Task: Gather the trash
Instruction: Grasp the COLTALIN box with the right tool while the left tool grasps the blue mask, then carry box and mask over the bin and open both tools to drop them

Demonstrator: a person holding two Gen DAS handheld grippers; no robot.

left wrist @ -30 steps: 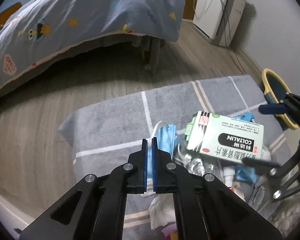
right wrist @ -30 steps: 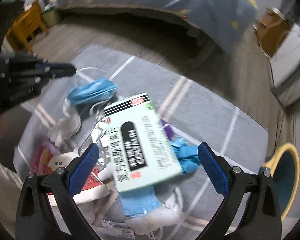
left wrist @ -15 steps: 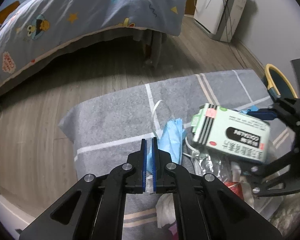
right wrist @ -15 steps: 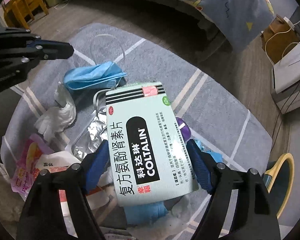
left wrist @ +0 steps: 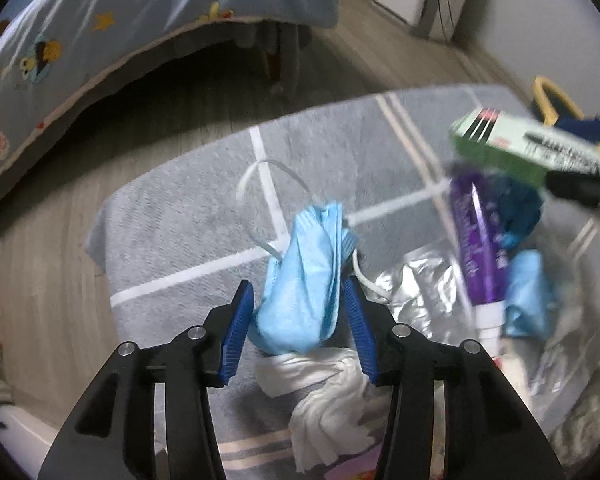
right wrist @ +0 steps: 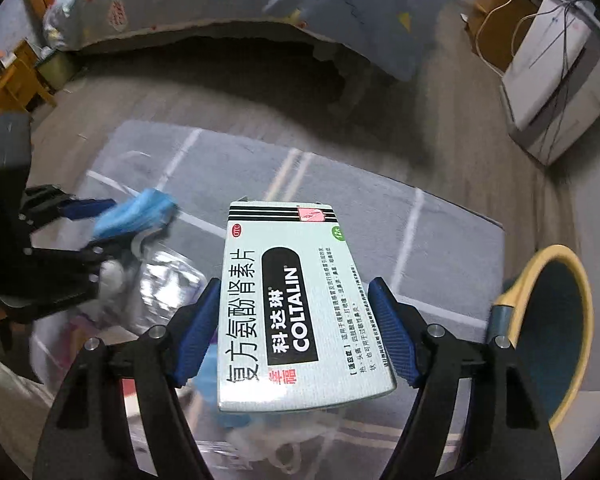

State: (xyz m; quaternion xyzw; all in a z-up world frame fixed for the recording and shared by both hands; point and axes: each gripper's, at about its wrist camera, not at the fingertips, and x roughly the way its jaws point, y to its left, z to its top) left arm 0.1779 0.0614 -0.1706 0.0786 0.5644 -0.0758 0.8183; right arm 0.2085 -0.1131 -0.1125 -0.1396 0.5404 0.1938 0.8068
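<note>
A crumpled light-blue face mask (left wrist: 300,280) lies on the grey rug (left wrist: 180,232). My left gripper (left wrist: 297,282) points down over it. Its jaws are opening, with the mask between the blue pads (left wrist: 240,320) and no firm press on it. My right gripper (right wrist: 294,282) holds a white and green medicine box (right wrist: 296,312) above the rug. Its jaws are closing, and both pads (right wrist: 388,328) bear on the box's long sides. The box (left wrist: 520,148) also shows blurred at the right of the left wrist view.
More litter lies on the rug: a purple tube (left wrist: 476,248), a white tissue (left wrist: 324,392), a silver foil packet (left wrist: 412,292) and blue crumpled pieces (left wrist: 516,208). A yellow-rimmed bin (right wrist: 556,320) stands at the right. A bed (left wrist: 140,20) and a white appliance (right wrist: 560,72) are behind.
My left gripper sank onto the mask and went from shut to open around it. My right gripper narrowed onto the medicine box and lifted it, which uncovered the purple tube.
</note>
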